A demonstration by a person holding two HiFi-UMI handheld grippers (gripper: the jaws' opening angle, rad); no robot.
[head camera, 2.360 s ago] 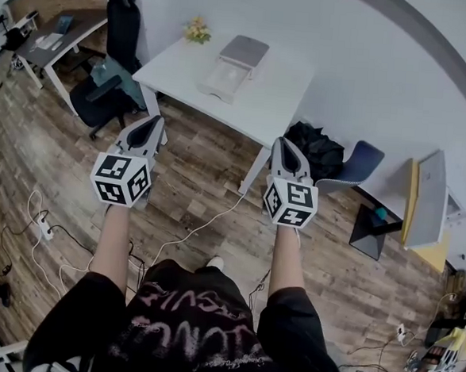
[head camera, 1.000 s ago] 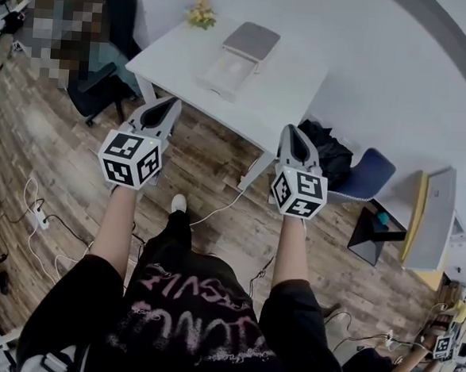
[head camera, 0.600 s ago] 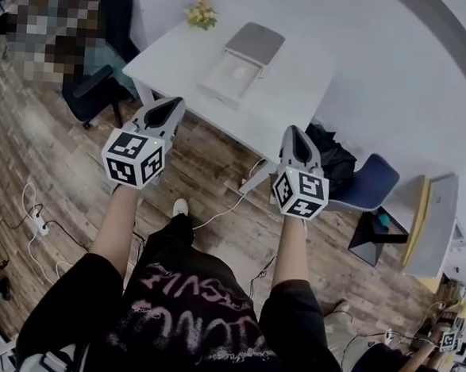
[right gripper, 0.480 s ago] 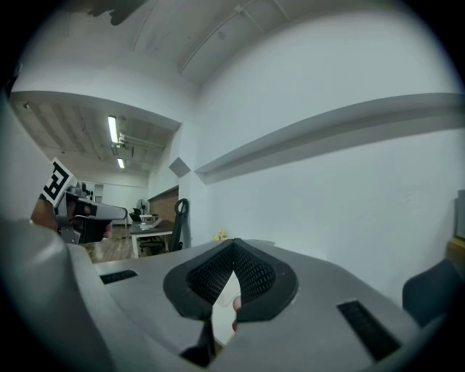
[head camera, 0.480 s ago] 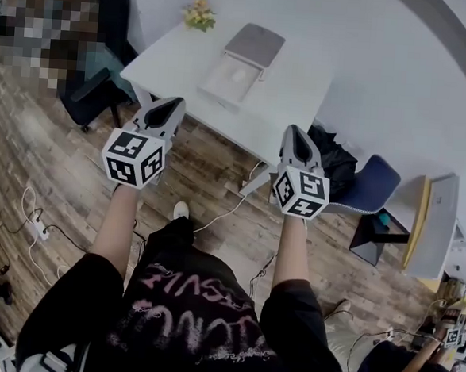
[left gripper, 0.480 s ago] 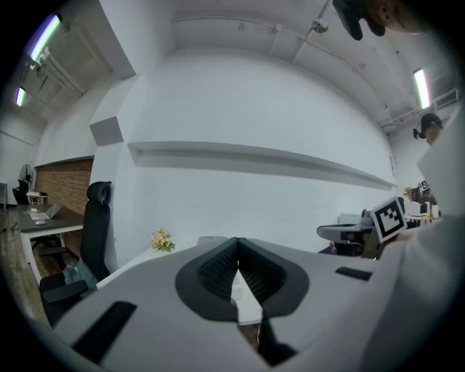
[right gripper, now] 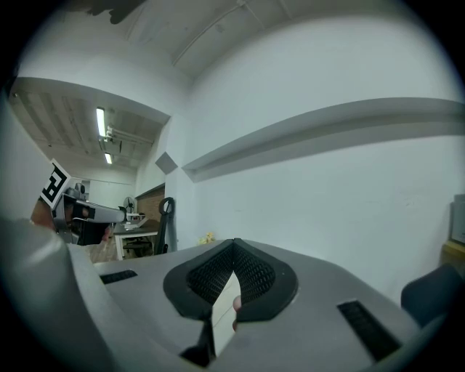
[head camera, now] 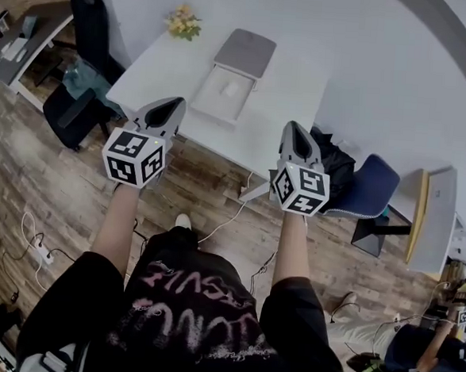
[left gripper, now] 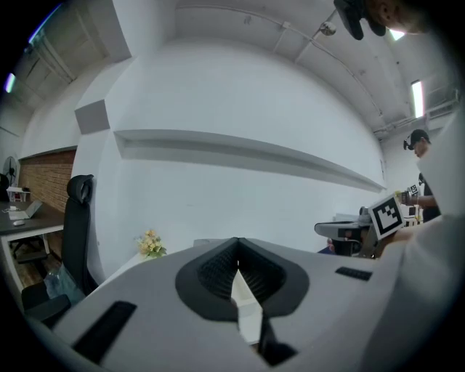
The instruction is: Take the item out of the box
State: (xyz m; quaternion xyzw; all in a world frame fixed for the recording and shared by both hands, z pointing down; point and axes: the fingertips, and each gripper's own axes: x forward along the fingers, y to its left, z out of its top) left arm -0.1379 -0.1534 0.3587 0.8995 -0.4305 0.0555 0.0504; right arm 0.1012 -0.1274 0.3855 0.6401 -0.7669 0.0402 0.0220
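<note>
Left gripper [head camera: 168,105]: you've got the jaws pressed together with nothing in them, nose pointing ahead at the table.
Right gripper [head camera: 292,128]: same story, jaws together and empty, riding level beside the left one.
What just changed: a second ago both noses hung over the wooden floor, short of the desk. You've walked in, and now both tips sit over the near edge of the white table [head camera: 298,81].
Box [head camera: 210,108]: it was well ahead of you and it's near now. It lies just ahead of the left gripper and a touch to its right, inside the lane between your two grippers. It's already open.
Item [head camera: 233,86]: a small pale thing lying in the box's tray, beyond the left gripper's tip. It hasn't budged, and I can't tell what it is from here.
Lid [head camera: 245,52]: the grey flap lies folded back on the far side of the tray, out of your way.
Flowers [head camera: 183,23]: at the far corner, ahead and left of the left gripper, well apart from the box.
For the task: the approach looks almost done, but nothing is grasped yet. My read is that the left gripper is better placed. You'll need to spread those jaws before you dip into the tray.
</note>
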